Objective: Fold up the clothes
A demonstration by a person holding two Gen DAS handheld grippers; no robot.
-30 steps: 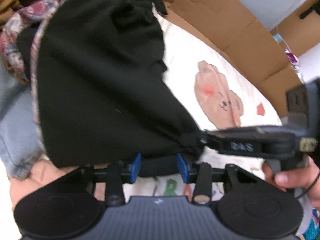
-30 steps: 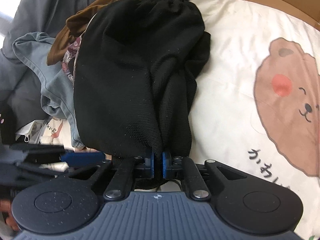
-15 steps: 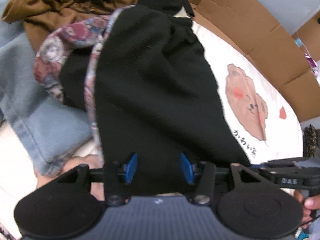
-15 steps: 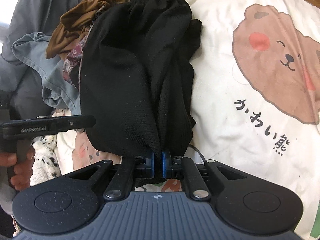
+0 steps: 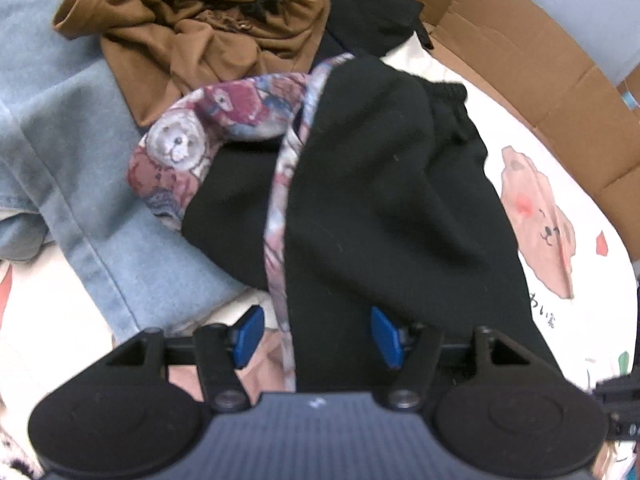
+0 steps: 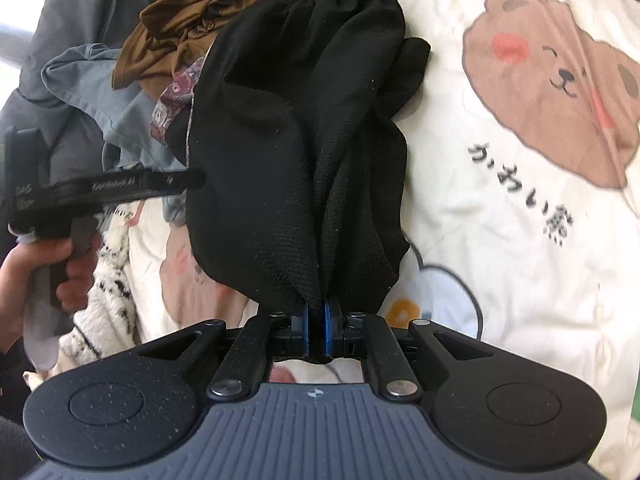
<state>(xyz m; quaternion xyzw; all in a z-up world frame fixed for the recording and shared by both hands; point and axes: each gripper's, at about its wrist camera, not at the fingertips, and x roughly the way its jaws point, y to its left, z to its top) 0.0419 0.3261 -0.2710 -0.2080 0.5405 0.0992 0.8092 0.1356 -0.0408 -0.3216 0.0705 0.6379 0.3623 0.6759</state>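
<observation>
A black knit garment with a gathered waistband hangs bunched from my right gripper, which is shut on its lower edge above the bed. In the left wrist view the same black garment drapes down between the blue pads of my left gripper, whose jaws stand wide apart around the cloth without pinching it. A floral bear-print lining shows along its left edge. The left gripper also shows in the right wrist view, reaching to the garment's left side.
A cream bedsheet with a brown bear print covers the bed. A pile of clothes lies behind: a brown garment, light blue denim and a grey garment. A cardboard wall borders the far right.
My left gripper has moved leftwards along the black garment, away from the right gripper, with its jaws open. The right gripper has pulled the garment nearer, over the sheet.
</observation>
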